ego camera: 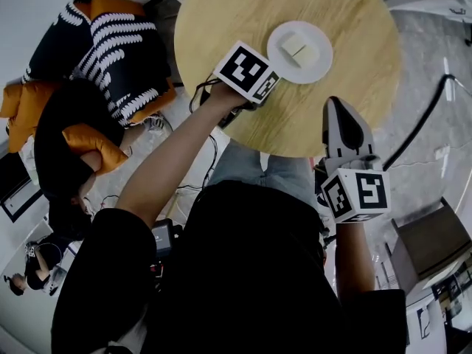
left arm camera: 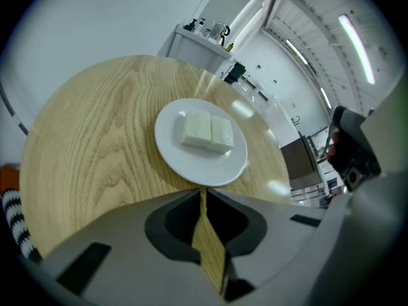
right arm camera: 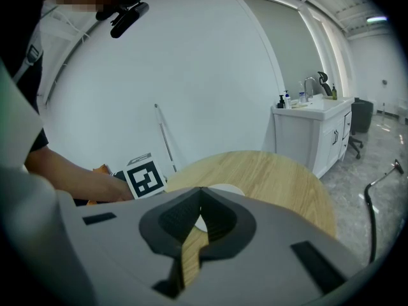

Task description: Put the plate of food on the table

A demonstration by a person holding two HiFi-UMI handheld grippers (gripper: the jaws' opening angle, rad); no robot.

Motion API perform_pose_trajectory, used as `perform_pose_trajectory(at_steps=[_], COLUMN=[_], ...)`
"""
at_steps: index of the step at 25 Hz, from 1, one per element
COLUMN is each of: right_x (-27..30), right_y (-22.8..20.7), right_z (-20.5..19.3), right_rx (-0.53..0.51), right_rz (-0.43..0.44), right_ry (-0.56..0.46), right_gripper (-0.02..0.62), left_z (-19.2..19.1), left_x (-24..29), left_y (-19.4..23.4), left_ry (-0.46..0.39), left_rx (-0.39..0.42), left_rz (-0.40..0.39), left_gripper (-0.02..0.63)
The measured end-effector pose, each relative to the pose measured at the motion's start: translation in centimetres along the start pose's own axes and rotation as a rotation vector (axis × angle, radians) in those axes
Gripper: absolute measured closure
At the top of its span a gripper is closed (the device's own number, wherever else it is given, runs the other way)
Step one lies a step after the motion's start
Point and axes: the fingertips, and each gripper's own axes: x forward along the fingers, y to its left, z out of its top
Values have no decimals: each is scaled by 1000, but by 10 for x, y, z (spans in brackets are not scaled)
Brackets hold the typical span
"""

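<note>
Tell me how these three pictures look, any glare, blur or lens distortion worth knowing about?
Head view: soft even light, mild bending at the edges, table sharp. Left gripper view: heavy fisheye with black corners, ceiling lights mirrored as bright patches on the wood beside the plate. Right gripper view: same fisheye, bright pale wall, a mosaic patch top left.

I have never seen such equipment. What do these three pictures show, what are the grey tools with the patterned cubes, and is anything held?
A person holds hand tongs, one pair in each hand; the marker cubes belong to them. One picture looks down from the person's head; the other two look along each pair. On the round wooden table stands a white plate with two pale blocks of food. The left tongs and the right tongs are closed and empty; the left pair points at the plate's rim.
</note>
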Motion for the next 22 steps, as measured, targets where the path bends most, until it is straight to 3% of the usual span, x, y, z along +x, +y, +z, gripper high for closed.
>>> perform_pose_trajectory(at_steps=[2,8,14,22], right_x=[-2,-2,-2,-2], right_y=[1,8,17,25], right_z=[4,14,25,54], right_rx=[-7,-44,-75,-125], right_rz=[2,22,49,74], right_ry=[-2,-11,-24,-74], right_gripper=[589,589,589,589], left_z=[-2,0,17,51], left_x=[0,-17,-57,-120], left_y=[2,6,0,-24], left_ry=[13,-4,-121,-292], left_rx=[34,35,24,87], left_rz=[36,50,64,90], left_gripper=[598,598,598,598])
